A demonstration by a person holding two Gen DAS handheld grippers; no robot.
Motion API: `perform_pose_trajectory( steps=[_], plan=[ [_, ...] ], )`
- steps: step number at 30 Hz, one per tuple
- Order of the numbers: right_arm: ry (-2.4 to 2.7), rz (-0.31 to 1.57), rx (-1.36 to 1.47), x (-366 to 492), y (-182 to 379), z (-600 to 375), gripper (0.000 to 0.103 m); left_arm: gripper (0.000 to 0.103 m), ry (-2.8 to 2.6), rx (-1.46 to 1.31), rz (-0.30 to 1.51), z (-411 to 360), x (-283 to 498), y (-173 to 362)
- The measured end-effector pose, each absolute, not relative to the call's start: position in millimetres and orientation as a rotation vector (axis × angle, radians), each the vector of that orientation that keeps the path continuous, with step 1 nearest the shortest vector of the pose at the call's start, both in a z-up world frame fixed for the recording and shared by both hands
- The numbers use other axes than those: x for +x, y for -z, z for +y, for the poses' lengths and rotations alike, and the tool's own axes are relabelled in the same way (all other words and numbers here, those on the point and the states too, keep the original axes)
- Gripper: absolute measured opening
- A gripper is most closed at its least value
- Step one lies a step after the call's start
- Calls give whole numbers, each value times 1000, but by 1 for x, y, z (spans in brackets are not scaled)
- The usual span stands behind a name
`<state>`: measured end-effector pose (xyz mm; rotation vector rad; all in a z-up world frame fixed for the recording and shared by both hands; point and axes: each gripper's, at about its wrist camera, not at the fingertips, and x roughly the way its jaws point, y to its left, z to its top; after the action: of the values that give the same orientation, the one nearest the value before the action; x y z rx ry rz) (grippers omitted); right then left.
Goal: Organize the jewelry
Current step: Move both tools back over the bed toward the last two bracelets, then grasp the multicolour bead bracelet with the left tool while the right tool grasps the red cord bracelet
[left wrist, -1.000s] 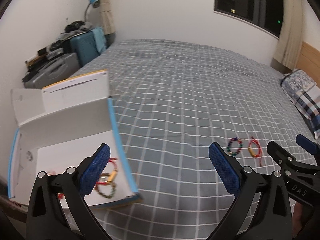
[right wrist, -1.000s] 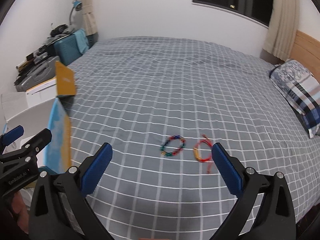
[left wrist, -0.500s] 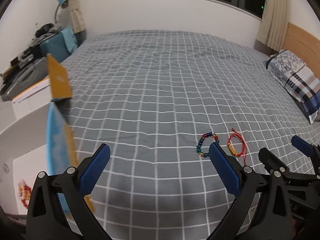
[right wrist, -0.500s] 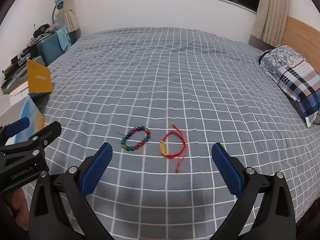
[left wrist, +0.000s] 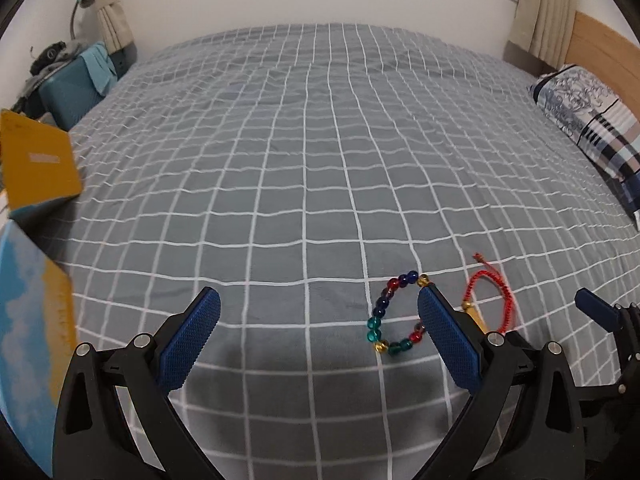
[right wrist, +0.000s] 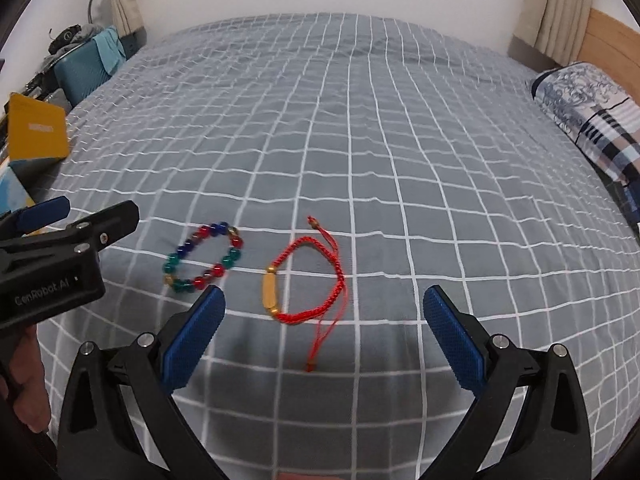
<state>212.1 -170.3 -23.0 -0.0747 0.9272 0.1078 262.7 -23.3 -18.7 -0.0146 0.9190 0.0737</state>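
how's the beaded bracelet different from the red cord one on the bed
The beaded bracelet is a closed ring of round red, blue, green and gold beads; the red cord bracelet is thin braided string carrying one long gold bead. The cord bracelet trails loose tail ends; the beaded one has none. Both lie flat on the checked bedspread, side by side, ungripped.

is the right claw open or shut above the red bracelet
Open: the right claw has its blue pads spread wide, empty, with the red cord bracelet on the bedspread between them.
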Motion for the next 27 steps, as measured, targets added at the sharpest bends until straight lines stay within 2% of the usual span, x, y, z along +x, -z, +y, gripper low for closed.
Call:
perform_pose_trajectory(
  steps=[9, 11, 14, 18, 20, 22, 27],
  plan=[
    [-103, 949, -72, 234, 48, -182, 95, 97, -76, -2, 953, -23, 277, 50],
    [-112, 958, -65, 237, 51, -182, 89, 97, -76, 8, 960, -25, 280, 55],
    [-119, 968, -53, 243, 55, -183, 86, 96, -79, 8, 967, -24, 283, 60],
    [-122, 985, -65, 247, 60, -180, 79, 86, -71, -9, 987, -22, 288, 70],
    [-124, 997, -69, 248, 62, -179, 71, 81, -55, -23, 992, -23, 289, 72],
    [-125, 1007, -71, 250, 66, -178, 66, 73, -42, -24, 992, -24, 290, 72],
    [-119, 1016, -74, 252, 68, -178, 54, 61, -15, -39, 999, -25, 290, 73]
  ],
)
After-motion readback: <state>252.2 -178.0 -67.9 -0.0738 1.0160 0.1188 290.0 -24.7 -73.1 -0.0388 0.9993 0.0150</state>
